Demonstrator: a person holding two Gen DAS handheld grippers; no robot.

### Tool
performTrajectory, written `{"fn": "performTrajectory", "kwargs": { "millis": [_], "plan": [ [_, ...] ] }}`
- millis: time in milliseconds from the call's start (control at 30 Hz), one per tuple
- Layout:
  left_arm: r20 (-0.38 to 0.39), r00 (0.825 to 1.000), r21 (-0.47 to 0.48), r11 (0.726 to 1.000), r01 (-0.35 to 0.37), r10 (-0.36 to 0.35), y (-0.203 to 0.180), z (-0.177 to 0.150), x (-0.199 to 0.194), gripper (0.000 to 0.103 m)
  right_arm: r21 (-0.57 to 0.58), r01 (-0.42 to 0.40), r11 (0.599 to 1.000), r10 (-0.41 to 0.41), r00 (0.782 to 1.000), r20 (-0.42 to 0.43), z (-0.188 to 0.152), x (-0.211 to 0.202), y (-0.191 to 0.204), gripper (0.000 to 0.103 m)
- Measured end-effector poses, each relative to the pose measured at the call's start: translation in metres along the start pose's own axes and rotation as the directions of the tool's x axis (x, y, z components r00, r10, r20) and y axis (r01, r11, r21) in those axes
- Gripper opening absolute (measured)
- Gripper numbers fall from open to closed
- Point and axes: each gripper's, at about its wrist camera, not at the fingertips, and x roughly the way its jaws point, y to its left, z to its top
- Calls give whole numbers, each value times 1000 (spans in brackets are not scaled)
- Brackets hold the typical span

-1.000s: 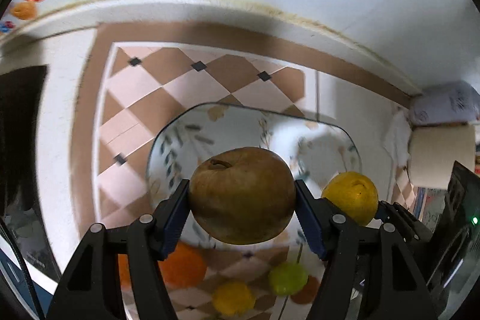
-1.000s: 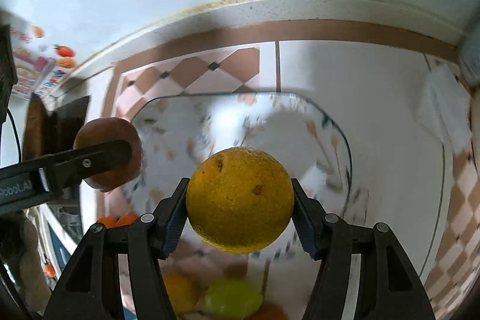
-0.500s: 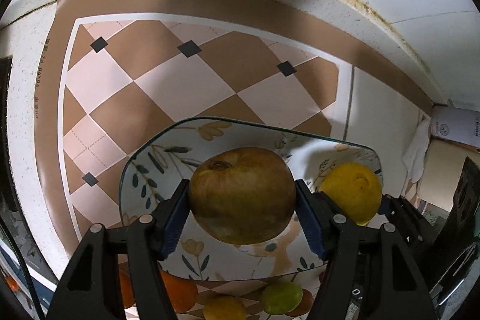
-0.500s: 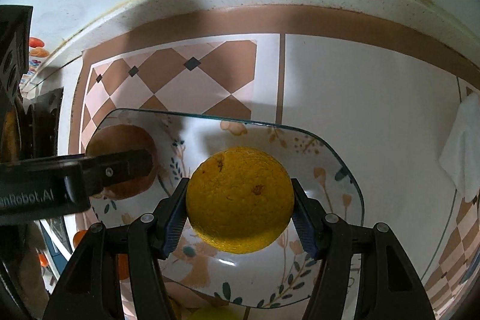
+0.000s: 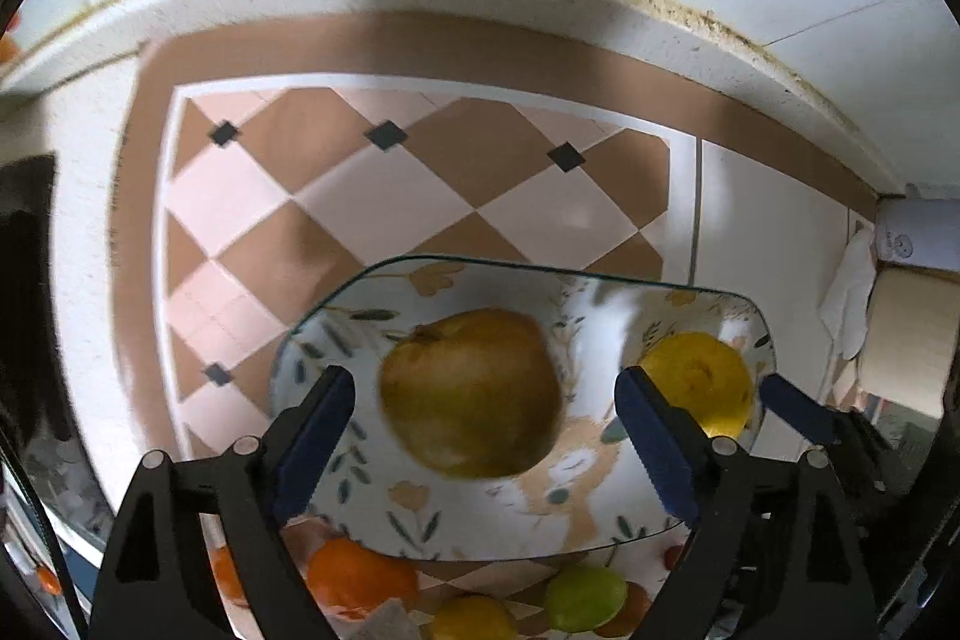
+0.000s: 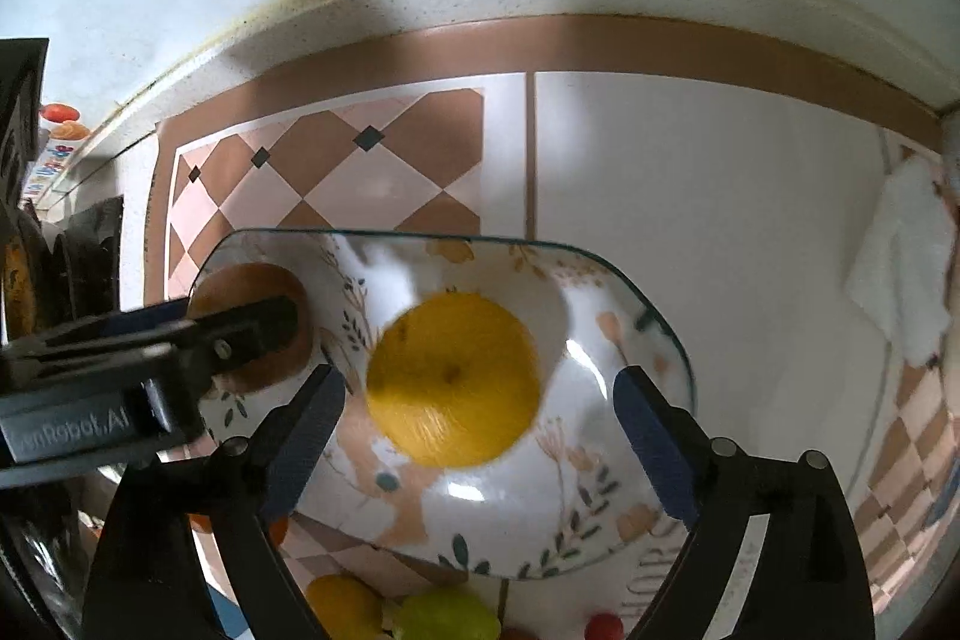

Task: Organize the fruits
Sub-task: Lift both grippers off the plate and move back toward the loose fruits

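Two fruits sit in the floral plate (image 5: 600,538). Left wrist view: the left hand-held gripper (image 5: 486,436) is spreading off the brown pear (image 5: 471,391), which could roll toward the plate's rim. Right wrist view: the right hand-held gripper (image 6: 480,430) likewise opens; the yellow orange (image 6: 453,379), blurred mid-plate, might roll.

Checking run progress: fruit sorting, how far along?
Done: the brown pear and the yellow orange are over the floral plate. In hand: nothing; left gripper and right gripper are opening, pads clear of both fruits. Left: an orange, a green fruit and others beside the plate.
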Motion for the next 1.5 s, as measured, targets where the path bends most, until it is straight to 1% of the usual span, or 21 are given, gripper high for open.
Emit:
{"fn": "performTrajectory", "kwargs": {
  "millis": [100, 200, 267, 367, 467, 500, 567, 633, 700, 800, 833, 1067, 1100, 1200, 1300, 1400, 1500],
  "plan": [
    [36, 999, 15, 999, -29, 28, 2, -13, -13, 89, 6, 13, 1000, -13, 1000, 2, -12, -10, 0, 93],
    [104, 991, 20, 996, -87, 85, 6, -30, -32, 89, 0, 61, 998, -61, 998, 32, -28, -23, 4, 93],
    [157, 980, 25, 992, -125, 120, 7, -46, -46, 89, 5, 68, 998, -68, 996, 50, -41, -33, 6, 93],
    [224, 965, 34, 988, -148, 137, 11, -69, -68, 89, 20, 62, 998, -63, 995, 79, -65, -50, 9, 93],
    [291, 944, 40, 984, -173, 155, 13, -97, -87, 89, 11, 77, 997, -78, 990, 120, -90, -67, 17, 93],
    [312, 938, 42, 984, -174, 152, 15, -111, -96, 89, 9, 80, 997, -81, 988, 131, -96, -71, 19, 93],
    [342, 927, 45, 983, -178, 152, 16, -118, -106, 89, 10, 81, 997, -82, 984, 161, -115, -85, 23, 93],
    [375, 914, 52, 981, -186, 153, 13, -135, -114, 89, 12, 76, 997, -77, 980, 183, -128, -93, 30, 93],
    [393, 907, 58, 980, -188, 151, 16, -149, -127, 89, 10, 80, 997, -80, 973, 217, -144, -107, 35, 93],
    [436, 889, 68, 980, -188, 140, 15, -172, -142, 89, 10, 69, 998, -69, 963, 261, -167, -129, 38, 93],
    [453, 880, 72, 979, -192, 140, 14, -182, -149, 89, 9, 70, 997, -70, 958, 277, -174, -135, 39, 93],
    [512, 852, 95, 979, -182, 109, 8, -220, -177, 89, 2, 76, 997, -72, 929, 363, -213, -179, 48, 93],
    [524, 845, 96, 978, -183, 107, 7, -227, -183, 89, 2, 80, 997, -74, 923, 376, -220, -185, 49, 93],
    [547, 831, 99, 978, -184, 101, 6, -240, -192, 89, 4, 86, 996, -80, 911, 405, -232, -200, 51, 93],
    [554, 827, 96, 981, -171, 90, 6, -249, -198, 89, 10, 88, 996, -84, 900, 427, -240, -209, 51, 93],
    [561, 823, 88, 982, -164, 87, 7, -253, -200, 89, 16, 70, 997, -70, 899, 433, -245, -212, 50, 93],
    [557, 826, 89, 983, -159, 83, 7, -253, -198, 89, 20, 47, 999, -52, 900, 433, -248, -213, 49, 93]
  ]
}}
